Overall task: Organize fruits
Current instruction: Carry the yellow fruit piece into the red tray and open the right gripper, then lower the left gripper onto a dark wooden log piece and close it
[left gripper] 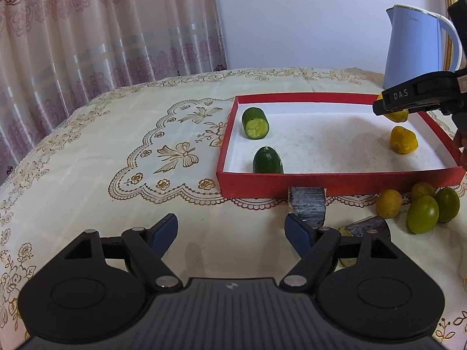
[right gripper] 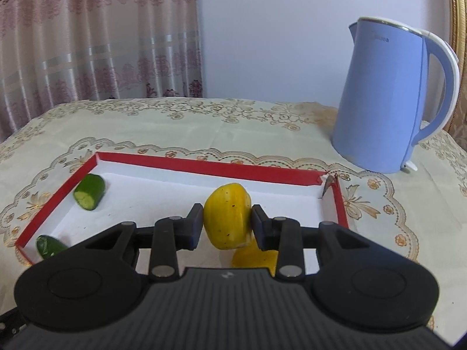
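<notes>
A red tray [left gripper: 335, 182] with a white floor holds two green cucumber pieces [left gripper: 255, 122] [left gripper: 268, 161] at its left and a yellow fruit [left gripper: 403, 140] at its right. My right gripper [right gripper: 226, 223] is shut on another yellow fruit [right gripper: 227, 215] and holds it above the tray's right part [right gripper: 340, 204], over the lying yellow fruit [right gripper: 254, 258]; it shows in the left wrist view [left gripper: 394, 108] too. My left gripper [left gripper: 232, 230] is open and empty above the cloth, in front of the tray.
Several small green and yellow round fruits [left gripper: 420, 207] lie in front of the tray's right corner. Two dark grey cut pieces [left gripper: 308, 204] [left gripper: 364, 227] lie by my left gripper's right finger. A blue kettle [right gripper: 391, 96] stands behind the tray at the right.
</notes>
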A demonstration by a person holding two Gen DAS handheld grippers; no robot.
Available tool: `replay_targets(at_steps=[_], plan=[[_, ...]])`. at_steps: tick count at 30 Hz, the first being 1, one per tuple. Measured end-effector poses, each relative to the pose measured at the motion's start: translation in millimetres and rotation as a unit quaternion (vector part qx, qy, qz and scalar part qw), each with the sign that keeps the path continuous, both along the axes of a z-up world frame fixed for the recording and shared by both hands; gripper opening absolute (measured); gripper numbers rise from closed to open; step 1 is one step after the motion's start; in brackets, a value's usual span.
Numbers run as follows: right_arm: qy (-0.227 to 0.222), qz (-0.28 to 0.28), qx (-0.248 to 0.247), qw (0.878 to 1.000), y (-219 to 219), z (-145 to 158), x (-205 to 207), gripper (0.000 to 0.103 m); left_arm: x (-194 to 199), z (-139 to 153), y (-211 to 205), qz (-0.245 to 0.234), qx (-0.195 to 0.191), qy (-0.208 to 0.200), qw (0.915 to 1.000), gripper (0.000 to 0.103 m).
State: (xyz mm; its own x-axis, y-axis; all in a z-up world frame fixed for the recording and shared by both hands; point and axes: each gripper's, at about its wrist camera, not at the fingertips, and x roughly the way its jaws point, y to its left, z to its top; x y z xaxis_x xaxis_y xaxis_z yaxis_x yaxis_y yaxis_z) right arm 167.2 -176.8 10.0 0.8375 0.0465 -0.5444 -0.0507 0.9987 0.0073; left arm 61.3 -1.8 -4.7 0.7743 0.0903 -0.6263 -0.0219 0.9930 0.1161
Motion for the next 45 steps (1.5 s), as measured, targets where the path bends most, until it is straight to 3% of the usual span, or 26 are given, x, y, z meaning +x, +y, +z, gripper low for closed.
replay_targets(at_steps=[2,5,6,14,22,26,30,34,45], plan=[[0.003,-0.012,-0.008,1.000,-1,-2,6,0.037,1,0,1,0.001,-0.001,0.001,1.0000,0.080],[0.004,-0.015,-0.011,1.000,-1,-4,7,0.059,1,0,2,0.000,-0.002,0.004,1.0000,0.080],[0.000,-0.014,-0.016,1.000,0,-4,5,0.062,1,0,2,0.001,-0.002,0.003,1.0000,0.080],[-0.050,-0.004,-0.001,0.999,-11,13,-53,0.062,-6,3,9,0.004,-0.007,-0.005,1.0000,0.080],[-0.089,-0.001,0.017,0.996,-32,18,-141,0.062,-19,9,23,-0.008,-0.067,-0.015,0.9976,0.080],[-0.093,-0.015,0.019,0.995,-34,8,-170,0.062,-24,11,19,-0.027,-0.075,-0.019,0.9967,0.080],[-0.087,-0.014,0.053,0.995,-38,-1,-183,0.062,-32,12,7,-0.075,-0.083,-0.019,0.9935,0.080],[-0.082,-0.011,0.043,0.996,-35,-7,-185,0.068,-35,9,-12,-0.104,-0.085,-0.012,0.9909,0.080],[-0.074,0.002,0.045,0.996,-34,-17,-191,0.068,-18,-5,-54,-0.089,-0.061,0.039,0.9934,0.080]])
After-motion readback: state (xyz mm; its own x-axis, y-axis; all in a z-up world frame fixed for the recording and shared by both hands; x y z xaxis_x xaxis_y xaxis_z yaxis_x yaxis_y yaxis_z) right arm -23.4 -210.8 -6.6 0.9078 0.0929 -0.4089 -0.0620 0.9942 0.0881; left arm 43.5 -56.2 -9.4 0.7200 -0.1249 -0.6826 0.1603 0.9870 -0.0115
